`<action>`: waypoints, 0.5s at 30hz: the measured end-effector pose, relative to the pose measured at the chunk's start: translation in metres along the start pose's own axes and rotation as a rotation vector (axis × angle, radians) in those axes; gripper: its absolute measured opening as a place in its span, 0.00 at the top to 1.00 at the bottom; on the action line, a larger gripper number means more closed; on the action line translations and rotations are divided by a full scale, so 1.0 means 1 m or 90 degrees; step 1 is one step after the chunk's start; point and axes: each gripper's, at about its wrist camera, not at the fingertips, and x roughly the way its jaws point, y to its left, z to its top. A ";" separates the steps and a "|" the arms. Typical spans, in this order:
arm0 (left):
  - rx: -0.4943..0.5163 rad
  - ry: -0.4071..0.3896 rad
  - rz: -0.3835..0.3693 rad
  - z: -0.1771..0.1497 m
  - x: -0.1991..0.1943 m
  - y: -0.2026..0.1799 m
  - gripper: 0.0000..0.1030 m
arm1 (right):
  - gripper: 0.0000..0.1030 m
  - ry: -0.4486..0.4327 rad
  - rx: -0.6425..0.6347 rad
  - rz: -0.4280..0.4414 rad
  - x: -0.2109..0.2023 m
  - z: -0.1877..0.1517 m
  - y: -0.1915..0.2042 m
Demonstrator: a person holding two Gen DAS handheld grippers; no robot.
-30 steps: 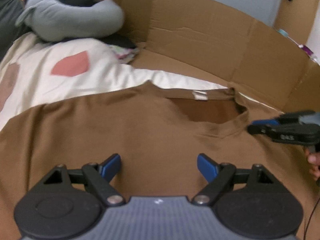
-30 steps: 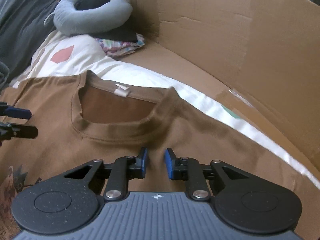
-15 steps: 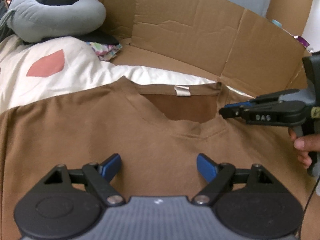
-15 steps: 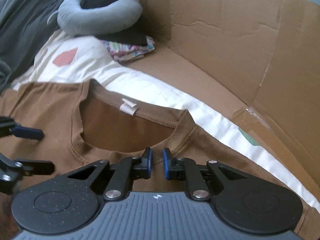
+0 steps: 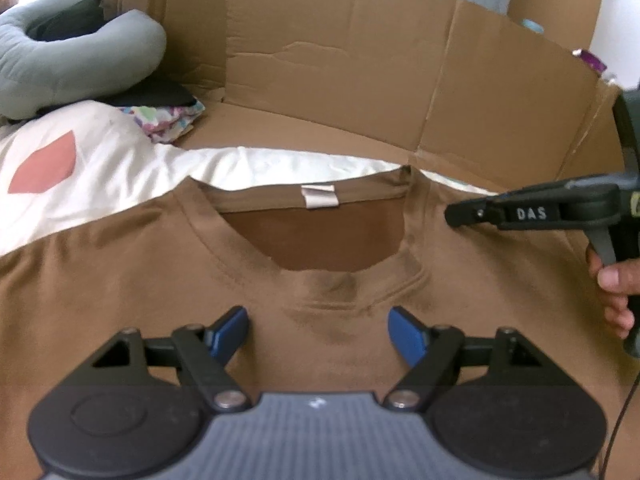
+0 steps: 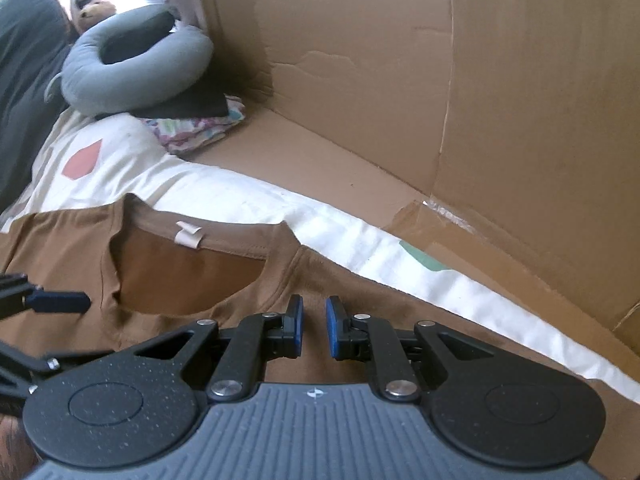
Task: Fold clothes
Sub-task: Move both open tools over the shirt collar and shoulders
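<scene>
A brown T-shirt (image 5: 120,300) lies spread flat on a cream sheet, its neckline with a pale label (image 5: 318,198) facing away from me. My left gripper (image 5: 318,320) hovers just below the front of the collar, jaws wide open, with only flat fabric under them. In the right wrist view one of its fingers (image 6: 60,302) shows at the left edge. My right gripper (image 6: 314,312) sits over the shirt's right shoulder beside the collar (image 6: 280,248), its blue pads a narrow gap apart and nothing pinched. From the left wrist view the right gripper (image 5: 452,216) appears side-on, held by a hand (image 5: 612,280).
A tall cardboard wall (image 5: 340,80) runs along the far side and right. A grey U-shaped pillow (image 5: 80,56) rests on folded dark and patterned clothes (image 5: 164,116) at the back left. The cream sheet (image 5: 100,168) carries a red patch.
Both grippers have moved in towards the collar, which now looks larger and more central. The right gripper's jaws have narrowed a little. The left jaws stay wide.
</scene>
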 end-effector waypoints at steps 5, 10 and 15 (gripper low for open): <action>0.001 0.002 0.019 0.004 0.007 -0.001 0.22 | 0.85 0.013 0.024 -0.024 0.014 0.008 -0.001; -0.013 0.004 0.030 0.006 0.007 0.003 0.27 | 0.85 0.028 0.046 -0.044 0.026 0.013 -0.002; -0.055 -0.003 0.021 0.007 -0.007 0.012 0.31 | 0.81 -0.005 0.098 -0.022 0.010 0.019 -0.020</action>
